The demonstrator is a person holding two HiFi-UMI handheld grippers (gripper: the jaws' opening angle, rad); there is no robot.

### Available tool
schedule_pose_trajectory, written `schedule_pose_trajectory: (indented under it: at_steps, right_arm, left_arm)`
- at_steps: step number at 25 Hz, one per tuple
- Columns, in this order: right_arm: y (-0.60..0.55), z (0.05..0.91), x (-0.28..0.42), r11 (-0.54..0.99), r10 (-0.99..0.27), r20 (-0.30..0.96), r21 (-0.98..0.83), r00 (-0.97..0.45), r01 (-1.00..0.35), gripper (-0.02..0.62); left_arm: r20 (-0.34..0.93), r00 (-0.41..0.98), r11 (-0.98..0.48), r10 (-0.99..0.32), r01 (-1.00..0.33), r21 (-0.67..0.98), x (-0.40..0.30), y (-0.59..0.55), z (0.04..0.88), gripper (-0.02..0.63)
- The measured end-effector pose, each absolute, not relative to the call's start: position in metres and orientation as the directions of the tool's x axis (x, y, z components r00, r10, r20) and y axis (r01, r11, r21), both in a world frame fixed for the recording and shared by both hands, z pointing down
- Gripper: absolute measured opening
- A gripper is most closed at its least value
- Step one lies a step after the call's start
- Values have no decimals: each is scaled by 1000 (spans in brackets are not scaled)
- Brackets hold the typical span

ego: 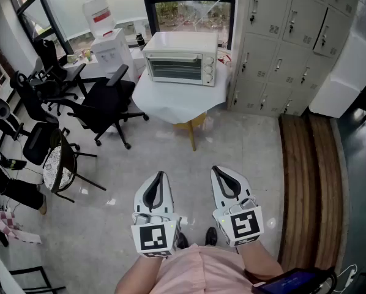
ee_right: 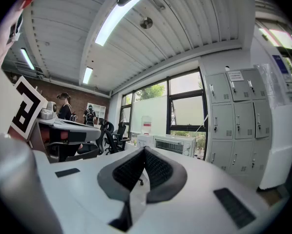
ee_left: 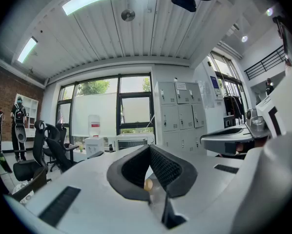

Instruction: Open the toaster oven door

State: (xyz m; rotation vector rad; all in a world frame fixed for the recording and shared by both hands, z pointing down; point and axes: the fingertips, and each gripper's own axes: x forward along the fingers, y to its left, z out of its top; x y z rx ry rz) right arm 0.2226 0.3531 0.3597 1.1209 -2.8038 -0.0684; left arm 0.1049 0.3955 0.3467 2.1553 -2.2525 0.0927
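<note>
Over at the far left, black office chairs (ego: 106, 106) crowd the floor, and just past them a white water dispenser (ego: 112, 52) stands by the window with its bottle (ego: 99, 17) on top.

Down low in the head view comes the left claw (ego: 160, 176), held out in front of the person with its marker cube (ego: 153, 236) nearest the camera. Its jaws are pressed together at the tips, and its own view confirms it: the dark pads meet in a point with nothing between them.

Now the middle of the room. A white-covered desk (ego: 171, 97) carries the toaster oven (ego: 180, 57), which sits square on top and faces the person. Its glass door (ego: 174, 70) is up and closed, with the knobs (ego: 209, 67) in a column at its right side. Both claws are well apart from it, with bare floor (ego: 189, 161) between, and both point toward it; each claw's own view shows the oven small and far off beyond the tips.

On to the right claw (ego: 216, 170), side by side with the left one. Its jaws are together as well, tips touching, gripping nothing.

Further right, grey lockers (ego: 287, 48) line the wall just beside the desk, and a wooden bench (ego: 305, 182) runs along the floor at the right.
</note>
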Motion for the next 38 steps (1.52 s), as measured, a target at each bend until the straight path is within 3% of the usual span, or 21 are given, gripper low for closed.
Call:
schedule_pose_trajectory:
  at_steps: [18,27,38]
  right_arm:
    - [303,380,274,732,-677,131,20,-724,-681,12]
    - [271,408,240,765,-634,178,3,-753,-644,11]
    - [186,408,145,782,-614,190,16,-766,-623,5]
  left_arm:
    - [112,-100,93,-989,-993,-66,145,370,369,14]
    - [146,-148,142,-978,-988,-54,107,343,389,14]
    - [140,-138,135,-980,-990,-32,11,252,393,14]
